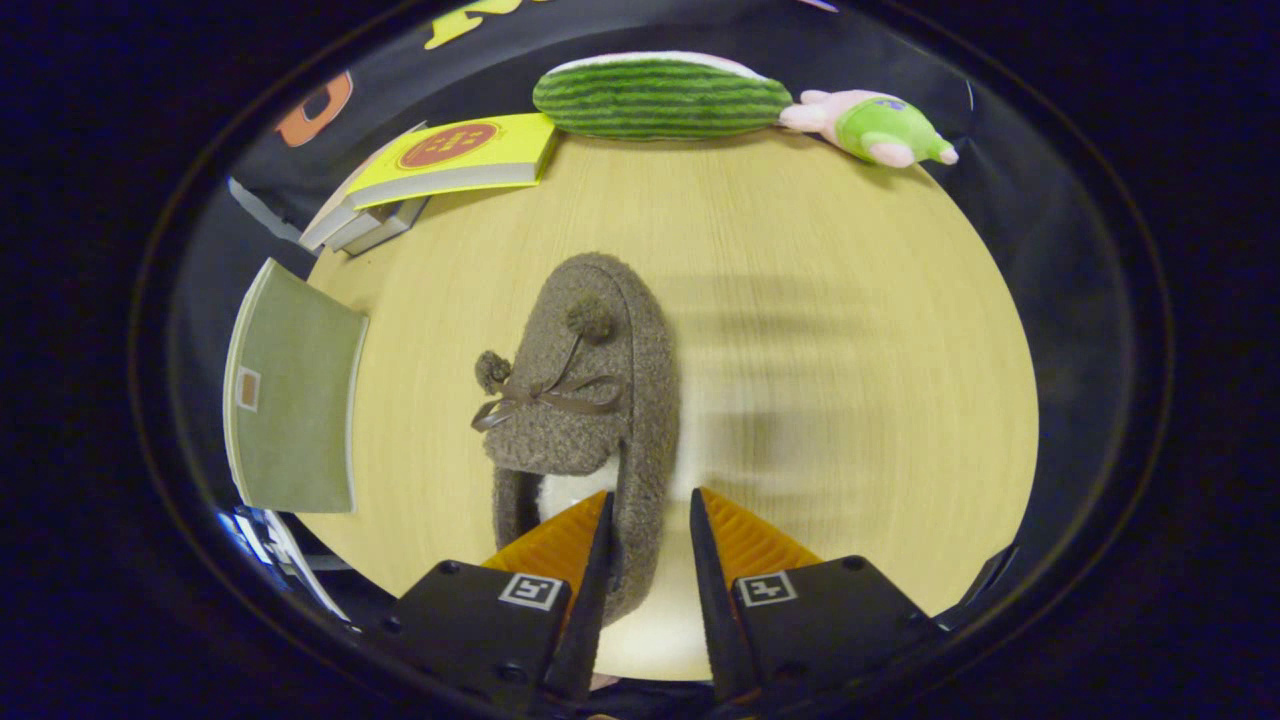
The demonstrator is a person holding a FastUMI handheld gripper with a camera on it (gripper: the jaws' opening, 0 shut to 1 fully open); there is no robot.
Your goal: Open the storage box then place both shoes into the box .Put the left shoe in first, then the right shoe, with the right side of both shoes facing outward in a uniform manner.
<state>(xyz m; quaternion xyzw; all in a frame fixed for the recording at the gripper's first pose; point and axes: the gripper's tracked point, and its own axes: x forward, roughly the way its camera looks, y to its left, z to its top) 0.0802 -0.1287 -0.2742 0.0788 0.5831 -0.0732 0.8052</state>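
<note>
While the gripper (650,510) hangs over the wooden table (860,330), its fingers stand a moderate gap apart, straddling the right side wall of a fuzzy brown shoe (590,400). Left finger sits over the shoe's opening, right finger outside the wall above bare table. Whether either finger presses on the wall, cannot tell.

The shoe lies flat just ahead of the fingers, toe pointing away, with a thin bow and two pompoms on top and a pale lining inside.

Beyond it: a yellow book (455,158) on a small stack, a red round emblem on its cover, writing too small to read. A green book (290,400) lies to the left with a small unreadable label. A striped green plush (660,97) and a pink-and-green plush toy (870,125) lie along the far rim.
</note>
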